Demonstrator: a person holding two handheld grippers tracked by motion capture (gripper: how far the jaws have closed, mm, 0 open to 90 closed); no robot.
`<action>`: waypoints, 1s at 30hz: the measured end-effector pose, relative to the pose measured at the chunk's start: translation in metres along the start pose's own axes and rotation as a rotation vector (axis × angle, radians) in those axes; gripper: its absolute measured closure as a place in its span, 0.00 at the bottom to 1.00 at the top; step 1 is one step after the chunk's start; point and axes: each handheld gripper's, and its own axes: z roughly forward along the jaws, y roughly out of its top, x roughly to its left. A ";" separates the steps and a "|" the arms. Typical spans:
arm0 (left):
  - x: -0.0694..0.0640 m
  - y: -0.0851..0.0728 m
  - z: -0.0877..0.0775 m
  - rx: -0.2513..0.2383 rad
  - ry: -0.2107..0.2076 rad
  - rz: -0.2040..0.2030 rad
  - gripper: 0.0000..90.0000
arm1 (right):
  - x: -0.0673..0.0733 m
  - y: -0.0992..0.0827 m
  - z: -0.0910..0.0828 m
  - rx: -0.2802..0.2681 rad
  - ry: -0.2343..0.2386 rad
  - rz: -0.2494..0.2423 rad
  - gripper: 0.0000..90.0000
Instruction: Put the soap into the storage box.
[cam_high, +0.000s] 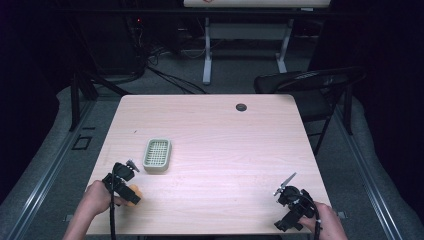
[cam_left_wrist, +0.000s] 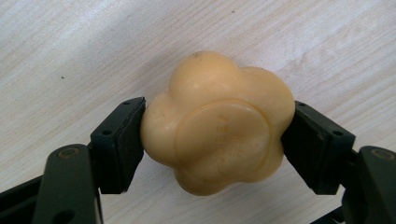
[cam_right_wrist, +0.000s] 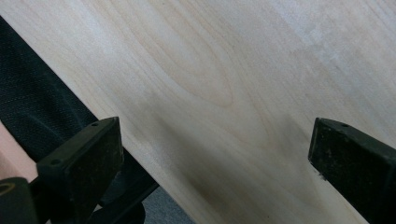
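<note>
While the soap (cam_left_wrist: 218, 122) is clamped by the left claw (cam_left_wrist: 217, 135) near the counter's (cam_high: 225, 130) left edge, the right claw (cam_right_wrist: 210, 158) is held open.

Pale orange, lobed, flower-shaped soap bar (cam_left_wrist: 217, 123), flat-faced, near the table's (cam_high: 225, 150) front-left edge.

Most of the table (cam_high: 225, 135) lies bare in the high view: the centre, the whole right half and the upper part of the top offer open passage. At left of centre a pale green soap dish (cam_high: 157, 155) stands in the way, just above the left gripper (cam_high: 131, 196), which is clamped on a yellow soap (cam_left_wrist: 217, 123) at lower left. A small dark grommet (cam_high: 241, 107) sits flush near the upper edge. A black chair (cam_high: 310, 87) stands off the upper right corner.
</note>
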 end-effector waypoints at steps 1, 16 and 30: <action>0.000 0.000 0.000 -0.005 0.002 0.001 0.29 | 0.000 0.000 0.000 -0.001 -0.001 -0.001 0.03; 0.002 -0.004 -0.010 -0.022 0.002 -0.001 0.29 | -0.002 -0.001 0.001 0.002 -0.001 0.000 0.03; 0.003 0.001 -0.019 -0.036 -0.004 0.007 0.29 | -0.001 0.000 0.001 -0.002 0.007 0.000 0.03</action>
